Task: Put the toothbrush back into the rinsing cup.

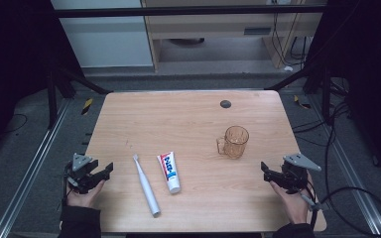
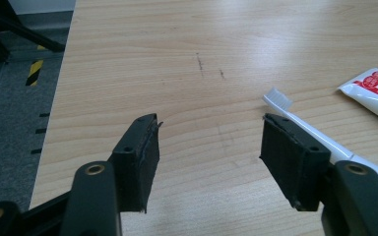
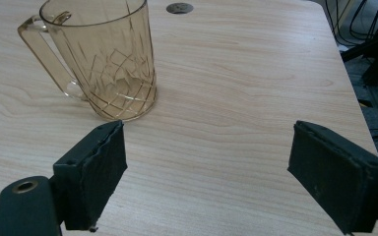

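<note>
- My left tongs (image 1: 104, 173) sit at the lower left of the high view, held just off the near edge of the tabletop (image 1: 188, 114). Their jaws stand apart with nothing between them.
- My right tongs (image 1: 267, 171) sit at the lower right, also spread wide and empty. In the right gripper view there is only bare wood between the two pads.
- Just right of my left tongs lies the white toothbrush (image 1: 145, 184), flat on the wood, bristles towards the far side. In the left gripper view its head (image 2: 278, 98) peeks out past my right-hand jaw.
- Beside it, right of the brush and apart from it, lies the toothpaste tube (image 1: 169, 171), cap end nearest me.
- Farther out, right of centre, the amber glass mug (image 1: 234, 142) stands upright and empty, its handle turned to the left of the frame.
- Beyond that, a small dark grommet (image 1: 225, 103) sits near the far edge.
- I judge this to be the start: nothing is gripped yet. The next move calls for shifting my left tongs to the right so they straddle the brush handle, then closing across its narrow width.
</note>
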`<state>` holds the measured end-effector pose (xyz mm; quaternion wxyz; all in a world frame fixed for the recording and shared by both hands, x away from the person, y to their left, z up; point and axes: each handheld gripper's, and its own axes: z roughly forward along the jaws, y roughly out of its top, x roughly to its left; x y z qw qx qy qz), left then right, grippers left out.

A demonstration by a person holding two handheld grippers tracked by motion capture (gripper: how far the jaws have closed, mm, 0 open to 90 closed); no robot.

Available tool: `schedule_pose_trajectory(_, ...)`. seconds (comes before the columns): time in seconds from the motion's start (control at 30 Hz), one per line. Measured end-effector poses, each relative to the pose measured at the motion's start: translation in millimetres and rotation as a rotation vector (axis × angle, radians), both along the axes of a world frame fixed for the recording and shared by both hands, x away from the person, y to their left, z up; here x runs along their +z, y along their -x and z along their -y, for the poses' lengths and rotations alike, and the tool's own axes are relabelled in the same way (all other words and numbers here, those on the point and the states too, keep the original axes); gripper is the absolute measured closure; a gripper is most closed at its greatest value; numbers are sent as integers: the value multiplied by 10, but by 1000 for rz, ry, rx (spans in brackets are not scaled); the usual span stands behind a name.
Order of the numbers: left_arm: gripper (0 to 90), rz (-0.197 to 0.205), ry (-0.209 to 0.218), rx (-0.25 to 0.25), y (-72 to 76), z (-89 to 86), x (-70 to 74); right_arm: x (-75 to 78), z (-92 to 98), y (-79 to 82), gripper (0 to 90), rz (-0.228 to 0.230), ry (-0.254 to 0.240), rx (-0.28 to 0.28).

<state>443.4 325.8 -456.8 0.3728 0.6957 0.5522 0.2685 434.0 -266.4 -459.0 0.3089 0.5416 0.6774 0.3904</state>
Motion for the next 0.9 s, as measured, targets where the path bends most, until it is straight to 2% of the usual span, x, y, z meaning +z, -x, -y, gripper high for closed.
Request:
schedule_pose_trajectory(0.2, 442, 10, -4, -6, 48, 69, 18, -25, -21, 6, 159, -20, 10, 10)
schedule_pose_trajectory(0.5, 485, -14, 3, -38, 85, 201, 45, -66, -51, 2, 183, -47, 20, 17)
schedule_pose_trajectory(0.63, 502, -20, -6, -69, 102, 326, 36, -80, -46, -14, 189, -59, 24, 23)
schedule_pose_trajectory(0.9, 618, -41, -8, -112, 149, 498, 38, -91, -57, -6, 203, -70, 32, 31)
